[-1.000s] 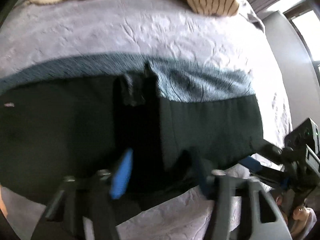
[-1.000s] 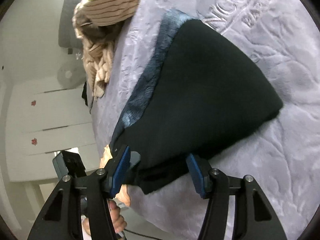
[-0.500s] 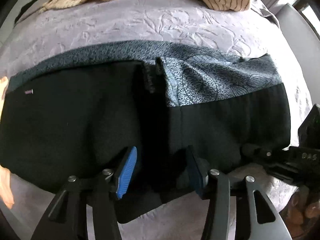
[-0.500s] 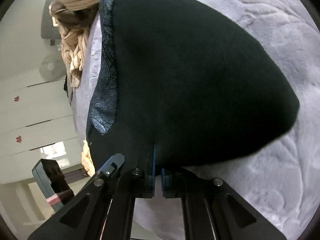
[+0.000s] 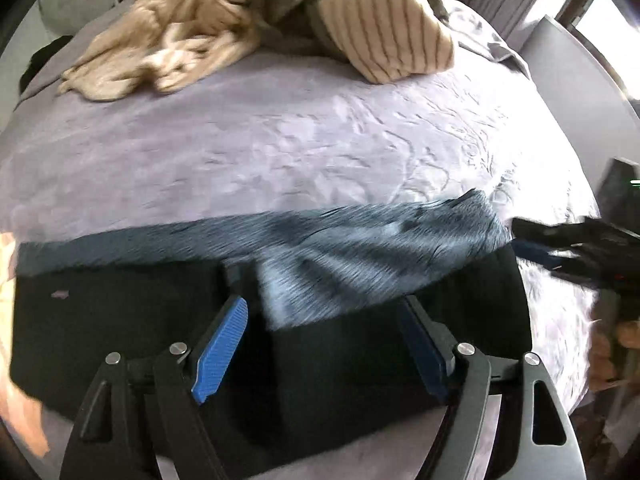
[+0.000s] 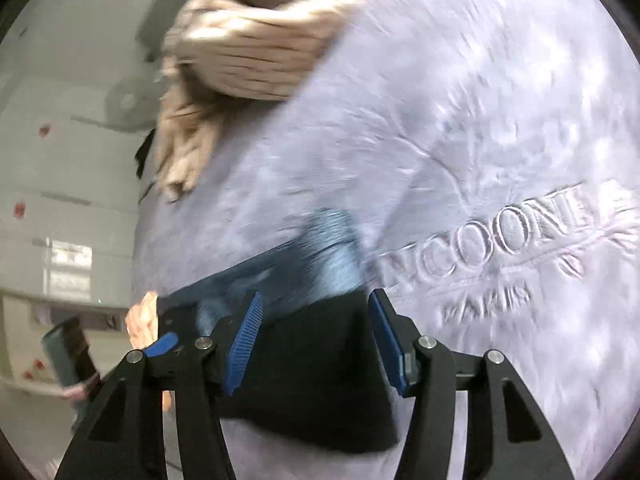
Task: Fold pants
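A bed (image 5: 280,152) with a lilac embossed cover fills both views. Bright daylight enters a window (image 5: 600,20) at upper right of the left view; pale wall panels (image 6: 60,160) line the right view's left side.

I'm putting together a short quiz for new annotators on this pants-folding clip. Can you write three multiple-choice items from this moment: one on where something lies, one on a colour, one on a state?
1. Where does the striped beige cloth lie?
A. On the far part of the bed, beyond the pants
B. On top of the pants
C. On the floor

2. What colour are the pads of the left gripper?
A. Red
B. Blue
C. Yellow

3. How does the right gripper stand?
A. Clamped on the striped cloth
B. Jaws apart above the pants, opening
C. Out of view

Answers:
1 A: it sits on the lilac bedspread, past the black pants.
2 B: both pads show blue.
3 B: its pads stand apart, pressing nothing.
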Demonstrator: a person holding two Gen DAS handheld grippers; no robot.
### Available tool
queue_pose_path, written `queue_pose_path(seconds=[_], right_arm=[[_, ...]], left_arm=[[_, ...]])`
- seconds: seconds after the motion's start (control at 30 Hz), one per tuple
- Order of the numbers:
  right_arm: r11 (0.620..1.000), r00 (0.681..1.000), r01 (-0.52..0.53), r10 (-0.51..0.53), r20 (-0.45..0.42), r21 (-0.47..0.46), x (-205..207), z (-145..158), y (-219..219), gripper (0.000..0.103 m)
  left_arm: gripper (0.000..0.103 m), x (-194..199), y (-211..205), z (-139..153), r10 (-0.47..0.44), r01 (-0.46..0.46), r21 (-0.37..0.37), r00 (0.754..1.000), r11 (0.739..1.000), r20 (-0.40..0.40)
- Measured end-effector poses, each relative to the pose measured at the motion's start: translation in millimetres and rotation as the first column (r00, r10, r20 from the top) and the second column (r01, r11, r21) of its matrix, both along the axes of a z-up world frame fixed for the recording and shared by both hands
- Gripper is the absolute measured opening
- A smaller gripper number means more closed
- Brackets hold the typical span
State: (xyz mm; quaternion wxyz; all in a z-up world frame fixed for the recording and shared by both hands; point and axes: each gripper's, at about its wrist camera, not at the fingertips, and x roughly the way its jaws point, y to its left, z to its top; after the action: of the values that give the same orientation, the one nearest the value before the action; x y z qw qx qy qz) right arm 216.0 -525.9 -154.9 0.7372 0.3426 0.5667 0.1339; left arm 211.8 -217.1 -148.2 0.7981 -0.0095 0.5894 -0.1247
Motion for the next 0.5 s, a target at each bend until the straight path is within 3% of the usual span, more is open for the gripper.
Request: queue_pose_path(seconds=[0.07,0.1,0.23,0.27,0.3,0.37,0.5], right_arm=[[0.997,0.998,-0.003,0.009,-0.068,0.081,12,-32,-2,0.04],[0.995,0.993,0.006,0.007,-0.12,0.103,15,-45,0,0.039],[0.99,0.995,-0.012,0.025,-0.093,0.14,9,-24,1,0.035],[0.995,0.995,-0.037,0.045,-0.085,0.089,9,-19,4,0.035],[0.996,0.994,-0.073,0.069,-0.086,-0.041,11,-16,9,0.038],[0.965,0.988,-0.14,0.12,-0.099,-0.221,19,-26,24,0.044],[0.949,0.987,-0.153,0.133,-0.092,-0.276,17,-15,38,0.051]], left_arm=[[0.079,5,-12,-14,-0.008,0.008,0.007,1.0,1.0,-0.02],[0.079,4,-13,-18,-0.008,0.008,0.019,1.0,1.0,-0.025],[0.079,-2,-4,-38,0.005,-0.001,0.09,0.999,0.996,-0.047],[0.079,-4,0,-46,0.004,0.003,0.12,0.998,0.993,-0.06],[0.079,-4,1,-50,0.003,0.005,0.128,0.998,0.992,-0.066],[0.082,-5,10,-59,0.026,-0.013,0.132,0.995,0.991,-0.096],[0.082,-9,21,-52,0.049,-0.035,0.131,0.993,0.991,-0.107]])
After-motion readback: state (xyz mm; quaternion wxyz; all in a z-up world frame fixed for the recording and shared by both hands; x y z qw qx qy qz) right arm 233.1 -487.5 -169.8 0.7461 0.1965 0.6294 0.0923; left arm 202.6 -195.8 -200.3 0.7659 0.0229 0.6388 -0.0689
